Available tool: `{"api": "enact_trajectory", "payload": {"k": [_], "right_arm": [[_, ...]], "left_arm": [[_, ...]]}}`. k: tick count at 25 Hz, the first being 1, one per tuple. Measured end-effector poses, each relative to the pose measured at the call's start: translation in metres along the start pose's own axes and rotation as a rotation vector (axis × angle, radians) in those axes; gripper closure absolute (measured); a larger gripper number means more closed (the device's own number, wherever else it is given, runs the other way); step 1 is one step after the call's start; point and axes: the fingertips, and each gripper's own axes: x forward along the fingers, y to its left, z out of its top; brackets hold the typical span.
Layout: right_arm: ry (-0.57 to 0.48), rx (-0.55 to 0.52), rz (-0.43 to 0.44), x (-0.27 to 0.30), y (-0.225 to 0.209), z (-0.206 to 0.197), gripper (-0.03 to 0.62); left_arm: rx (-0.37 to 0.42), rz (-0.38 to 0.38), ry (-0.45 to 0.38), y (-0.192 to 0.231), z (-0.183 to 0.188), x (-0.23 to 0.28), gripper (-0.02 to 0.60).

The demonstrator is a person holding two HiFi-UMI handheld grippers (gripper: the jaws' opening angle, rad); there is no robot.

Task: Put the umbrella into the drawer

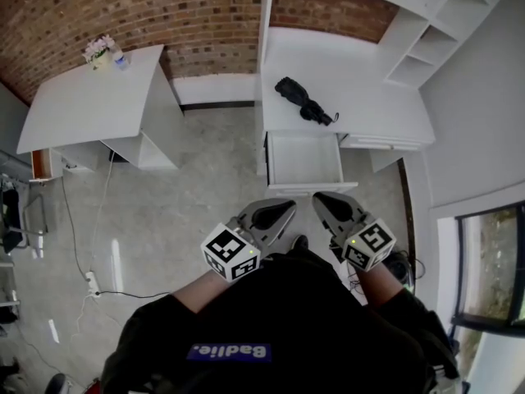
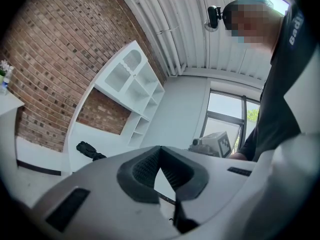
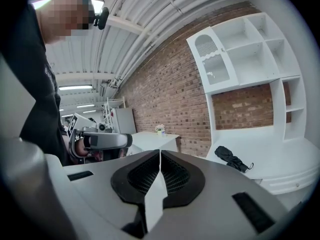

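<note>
Room: grey floor [image 1: 189, 203], red brick wall [image 1: 189, 15] at the far side, white desk [image 1: 369, 105] with a white shelf unit [image 1: 435, 31] standing on its back edge. A 2nd white table [image 1: 90, 105] stands well apart on the left and carries a small pot of flowers [image 1: 98, 50] at its far corner.

Task items: the black umbrella [image 1: 302, 102], folded, lies on the desk top, just behind the drawer [image 1: 303, 161], which is pulled out with its white bottom showing.

Grippers: I hold both low in front of the body, short of the drawer front. The left gripper [image 1: 275, 217] has its pads meeting at the tips with nothing between them. The right gripper [image 1: 335, 212] is the same, closed on nothing.

Views compared: only the head view shows the open drawer. The left gripper view adds a window [image 2: 225, 114] and the right gripper's marker cube [image 2: 223, 143]. The right gripper view adds ceiling lights [image 3: 77, 88] (and the left gripper [image 3: 102, 140] from the side).

Around: a power strip [image 1: 92, 283] with its cable lies on the floor at the left. Nothing stands between grippers and desk.
</note>
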Motion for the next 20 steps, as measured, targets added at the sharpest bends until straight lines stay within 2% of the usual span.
{"api": "enact_trajectory", "payload": {"k": [6,12,20], "right_arm": [[0.025,-0.042,-0.012,0.010,-0.015,0.007,0.562],[0.022,-0.048,0.012,0.034,-0.047,0.016,0.560],[0.054,-0.090,0.048,0.067,-0.112,0.028,0.560]], "left_arm": [[0.002,0.042,-0.021,0.012,0.008,-0.004,0.580],[-0.001,0.113,-0.033,0.039,0.014,0.005,0.580],[-0.008,0.189,-0.032,0.078,0.028,0.051,0.580]]}}
